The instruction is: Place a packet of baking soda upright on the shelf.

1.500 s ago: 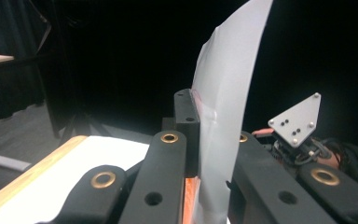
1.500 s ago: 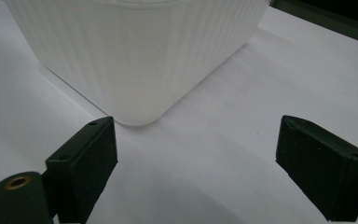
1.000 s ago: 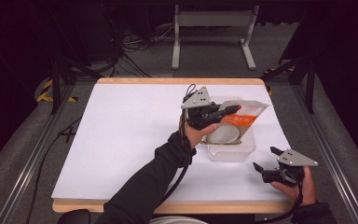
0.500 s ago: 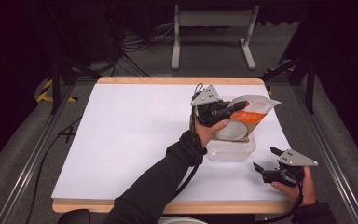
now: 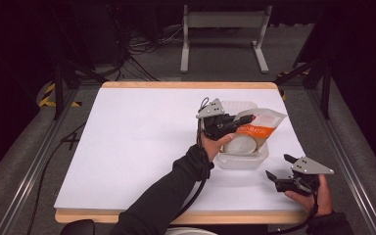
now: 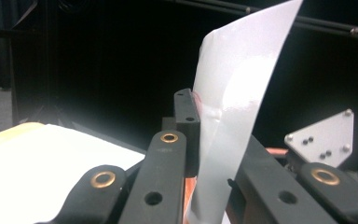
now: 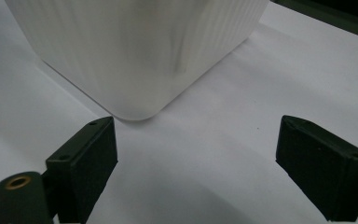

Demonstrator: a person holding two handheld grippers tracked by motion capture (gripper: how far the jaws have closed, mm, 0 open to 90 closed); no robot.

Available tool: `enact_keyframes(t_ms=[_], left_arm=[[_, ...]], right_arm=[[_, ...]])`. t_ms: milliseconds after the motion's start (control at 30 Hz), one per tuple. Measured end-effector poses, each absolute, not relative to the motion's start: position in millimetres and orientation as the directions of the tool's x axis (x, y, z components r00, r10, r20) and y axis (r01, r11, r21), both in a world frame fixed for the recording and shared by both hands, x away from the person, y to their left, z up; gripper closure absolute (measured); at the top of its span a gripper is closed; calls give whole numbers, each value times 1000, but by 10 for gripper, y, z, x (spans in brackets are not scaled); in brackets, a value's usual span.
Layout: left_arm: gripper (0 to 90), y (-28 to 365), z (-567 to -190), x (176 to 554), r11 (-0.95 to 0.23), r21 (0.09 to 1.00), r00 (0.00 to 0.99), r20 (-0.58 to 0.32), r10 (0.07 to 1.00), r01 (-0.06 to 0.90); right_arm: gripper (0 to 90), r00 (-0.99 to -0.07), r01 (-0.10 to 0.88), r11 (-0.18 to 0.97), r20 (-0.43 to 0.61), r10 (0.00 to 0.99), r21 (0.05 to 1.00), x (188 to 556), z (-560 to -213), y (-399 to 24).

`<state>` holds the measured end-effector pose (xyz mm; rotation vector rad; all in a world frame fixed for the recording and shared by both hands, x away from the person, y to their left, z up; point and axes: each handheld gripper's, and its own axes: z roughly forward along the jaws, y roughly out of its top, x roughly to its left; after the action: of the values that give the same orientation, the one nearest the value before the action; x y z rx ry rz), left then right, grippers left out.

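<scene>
Jaws of the left gripper [image 5: 245, 119] pinch the white-and-orange flexible pouch [image 5: 260, 128], holding it over the translucent rectangular plastic container [image 5: 242, 159] on the white worktop [image 5: 137, 142]. Jaws of the right gripper [image 5: 279, 167] stand spread, near the container's corner. Likely step: placing the pouch; next, lowering and release

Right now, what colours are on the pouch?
White with an orange band; the pouch shows best in the high view.
</scene>
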<state>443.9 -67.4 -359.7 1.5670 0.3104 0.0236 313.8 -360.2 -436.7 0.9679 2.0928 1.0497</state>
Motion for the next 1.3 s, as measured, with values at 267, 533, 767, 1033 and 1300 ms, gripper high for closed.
enact_keyframes(t_ms=[267, 533, 767, 1033, 1300], left_arm=[[897, -545, -3679, 4473, -30, 982, 961, -176, 213, 186], [896, -467, -3734, 4480, -54, 982, 961, -164, 221, 180], [896, -429, -3776, 4492, -67, 979, 959, -173, 225, 193], [896, -426, -3801, 4486, -81, 979, 960, -165, 228, 187], [897, -417, -3851, 4501, -88, 975, 956, -179, 233, 204]], right_arm=[[132, -556, 339, 421, -183, 811, 841, 3140, -4367, -3600], [132, -557, 337, 424, -185, 810, 840, 3139, -4365, -3590], [132, -558, 335, 426, -187, 808, 841, 3141, -4365, -3589], [132, -560, 336, 426, -186, 808, 840, 3141, -4365, -3584], [132, -560, 337, 425, -184, 808, 840, 3141, -4366, -3579]])
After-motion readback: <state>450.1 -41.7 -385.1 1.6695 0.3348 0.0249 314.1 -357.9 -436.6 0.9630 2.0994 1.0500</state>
